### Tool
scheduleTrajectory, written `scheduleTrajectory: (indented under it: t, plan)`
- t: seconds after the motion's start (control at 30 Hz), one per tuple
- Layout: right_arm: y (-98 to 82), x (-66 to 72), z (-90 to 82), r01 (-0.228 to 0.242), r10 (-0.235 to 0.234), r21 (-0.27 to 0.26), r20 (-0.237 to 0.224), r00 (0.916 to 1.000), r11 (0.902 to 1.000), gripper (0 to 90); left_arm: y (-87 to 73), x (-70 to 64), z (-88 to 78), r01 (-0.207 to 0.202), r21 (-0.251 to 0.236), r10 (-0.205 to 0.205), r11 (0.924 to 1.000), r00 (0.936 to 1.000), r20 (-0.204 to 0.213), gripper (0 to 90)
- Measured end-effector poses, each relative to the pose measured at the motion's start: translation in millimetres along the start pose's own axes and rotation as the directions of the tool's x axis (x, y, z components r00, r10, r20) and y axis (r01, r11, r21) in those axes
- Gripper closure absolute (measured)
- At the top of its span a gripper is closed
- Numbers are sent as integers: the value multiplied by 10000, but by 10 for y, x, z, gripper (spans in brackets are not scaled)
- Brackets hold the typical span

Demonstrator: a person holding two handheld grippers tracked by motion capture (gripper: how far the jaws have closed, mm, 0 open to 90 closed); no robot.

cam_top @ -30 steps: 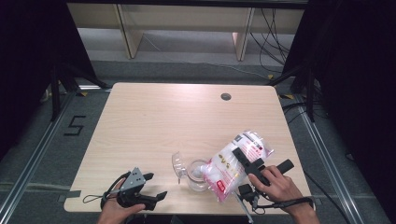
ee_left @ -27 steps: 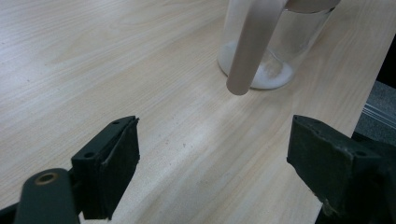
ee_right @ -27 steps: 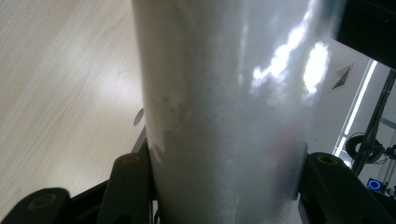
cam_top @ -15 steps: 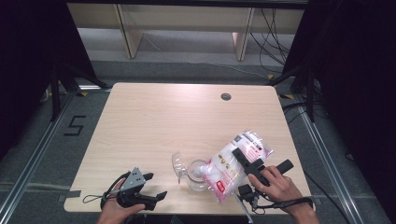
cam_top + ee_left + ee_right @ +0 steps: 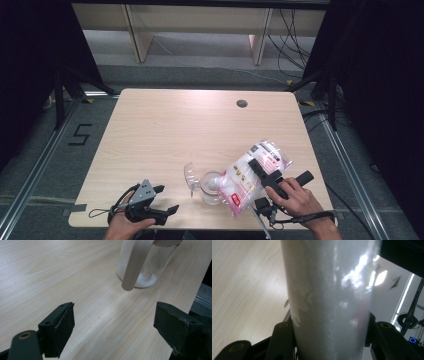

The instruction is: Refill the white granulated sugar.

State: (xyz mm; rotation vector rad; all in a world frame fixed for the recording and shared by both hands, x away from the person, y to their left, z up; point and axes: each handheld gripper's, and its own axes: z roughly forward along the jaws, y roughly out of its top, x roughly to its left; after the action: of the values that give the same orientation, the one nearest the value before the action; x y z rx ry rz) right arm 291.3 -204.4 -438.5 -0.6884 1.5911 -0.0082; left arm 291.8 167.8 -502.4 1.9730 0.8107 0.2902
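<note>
- High view: my right hand-held gripper (image 5: 263,169) holds the bag (image 5: 252,172) tipped over the jar (image 5: 212,187). The bag's low end sits at the jar's mouth. The jar stands near the front edge of the counter (image 5: 190,125). A clear lid (image 5: 190,175) lies just beside the jar.
- High view: my left hand-held gripper (image 5: 164,200) rests low at the front left, well apart from the jar. Its jaws stand wide with nothing in them.
- High view: next to the pictures from a second ago, almost nothing has moved. Bag, jar and both hands sit in the same spots. I think that means I am in the middle of a slow pour, and the job is not done yet.
- Left gripper view: the two black jaws are far apart over bare wood. The jar (image 5: 145,267) stands ahead, with white stuff at its bottom. A pale strip hangs down in front of it; I cannot tell what it is.
- Right gripper view: the bag (image 5: 329,300) stands between my jaws, and both press on its sides. So the grip is good. The bag could slip if I let go too soon.
</note>
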Motion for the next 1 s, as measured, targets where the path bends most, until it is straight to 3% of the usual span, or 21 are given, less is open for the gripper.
scheduleTrajectory:
  t: [0.03,0.1,0.57,0.7,1.0]
  plan:
    - [0,-1,0,7,-7,2,13,10000,10000,547,5,15,-1,-262,-9,262,9997,9997,26,165]
    - [-1,-3,-3,-13,13,13,44,10000,10000,548,0,4,1,-7,-17,7,10000,10000,-5,165]
    - [4,-5,-2,-36,36,-22,-8,10000,10000,553,-2,2,1,-15,-40,15,10000,10000,-27,165]
    - [-4,-24,2,334,-334,-100,35,9994,9994,554,-1,4,0,-9,-5,9,10000,10000,-19,165]
    - [-1,-34,-2,343,-343,-95,10,9994,9994,557,-1,4,-1,-14,-7,14,10000,10000,-21,165]
